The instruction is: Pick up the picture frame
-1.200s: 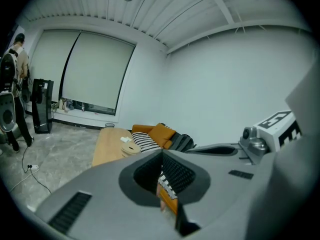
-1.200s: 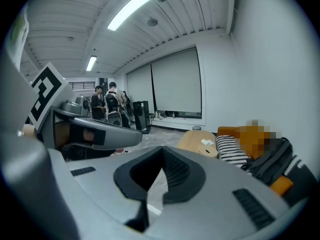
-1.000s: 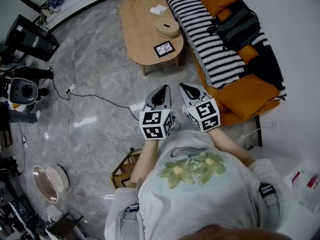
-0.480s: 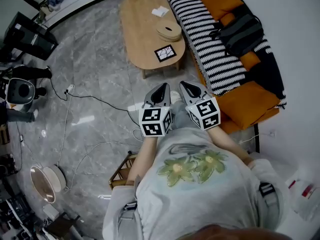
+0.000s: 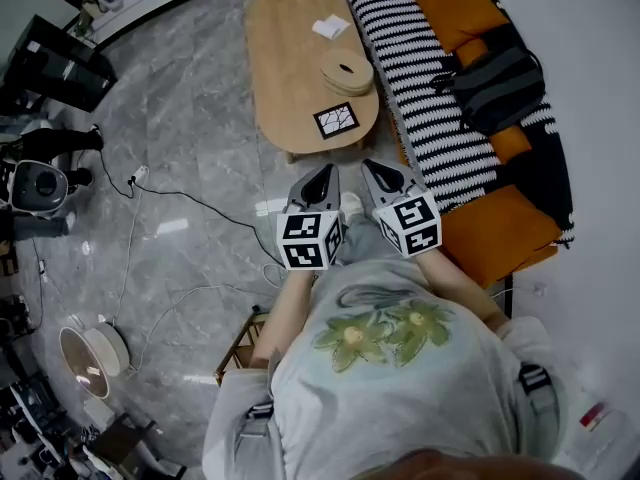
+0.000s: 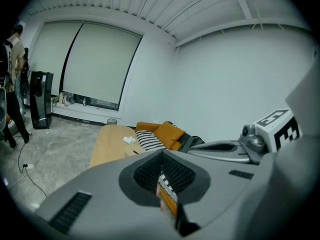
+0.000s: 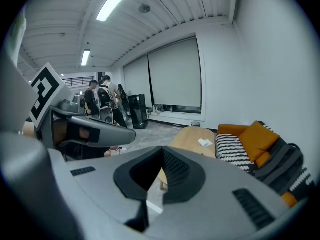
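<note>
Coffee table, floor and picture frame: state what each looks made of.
Coffee table: light wood or wood veneer, matte, by its even tan surface.
Floor: polished grey stone or marble-look tile, by veining, joints and glare.
Picture frame: dark border, material too small to tell.

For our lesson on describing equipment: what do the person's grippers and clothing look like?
The left gripper and right gripper have smooth grey shells tapering to a point, with dark ribbed pads inside. Each carries a white cube with black square markers. The person wears a pale grey top with a green-and-yellow flower print.
</note>
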A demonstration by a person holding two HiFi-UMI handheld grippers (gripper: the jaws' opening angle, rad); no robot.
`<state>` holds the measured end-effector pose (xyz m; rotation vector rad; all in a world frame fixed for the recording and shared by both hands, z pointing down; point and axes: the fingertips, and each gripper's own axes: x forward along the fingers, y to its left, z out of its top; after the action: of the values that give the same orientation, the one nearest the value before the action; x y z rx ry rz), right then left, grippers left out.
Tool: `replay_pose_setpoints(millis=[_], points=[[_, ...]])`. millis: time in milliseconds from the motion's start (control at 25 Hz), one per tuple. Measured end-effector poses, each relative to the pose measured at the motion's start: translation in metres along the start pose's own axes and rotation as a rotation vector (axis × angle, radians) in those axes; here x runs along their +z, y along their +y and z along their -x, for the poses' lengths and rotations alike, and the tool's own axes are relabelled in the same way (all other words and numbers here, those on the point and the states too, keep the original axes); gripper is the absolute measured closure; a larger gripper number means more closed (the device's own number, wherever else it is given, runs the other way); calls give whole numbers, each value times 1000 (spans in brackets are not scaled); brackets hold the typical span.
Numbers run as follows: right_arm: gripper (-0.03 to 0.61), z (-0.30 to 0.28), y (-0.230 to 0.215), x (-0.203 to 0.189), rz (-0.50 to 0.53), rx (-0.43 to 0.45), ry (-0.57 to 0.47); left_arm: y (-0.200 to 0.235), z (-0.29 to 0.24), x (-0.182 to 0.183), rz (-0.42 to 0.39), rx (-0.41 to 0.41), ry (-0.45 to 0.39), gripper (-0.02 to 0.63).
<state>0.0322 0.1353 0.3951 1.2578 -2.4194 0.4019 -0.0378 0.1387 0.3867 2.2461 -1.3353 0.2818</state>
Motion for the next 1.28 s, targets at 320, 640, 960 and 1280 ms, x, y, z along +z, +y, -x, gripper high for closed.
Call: replay_pose_setpoints(millis=[320,640,960,1280], points=[[572,-45,-49,5,-18,15,39,21,-59,13,26,23,37,600],[572,-83,-93,15,-29,29,49,44,-106,22,52,76,63,600],[571,-126,-135,8,-19,53,87,69,-158,29,65,148,64,598],[564,-158,-144,-1,-25,72,124,95,-177,20,107,189,88,597]])
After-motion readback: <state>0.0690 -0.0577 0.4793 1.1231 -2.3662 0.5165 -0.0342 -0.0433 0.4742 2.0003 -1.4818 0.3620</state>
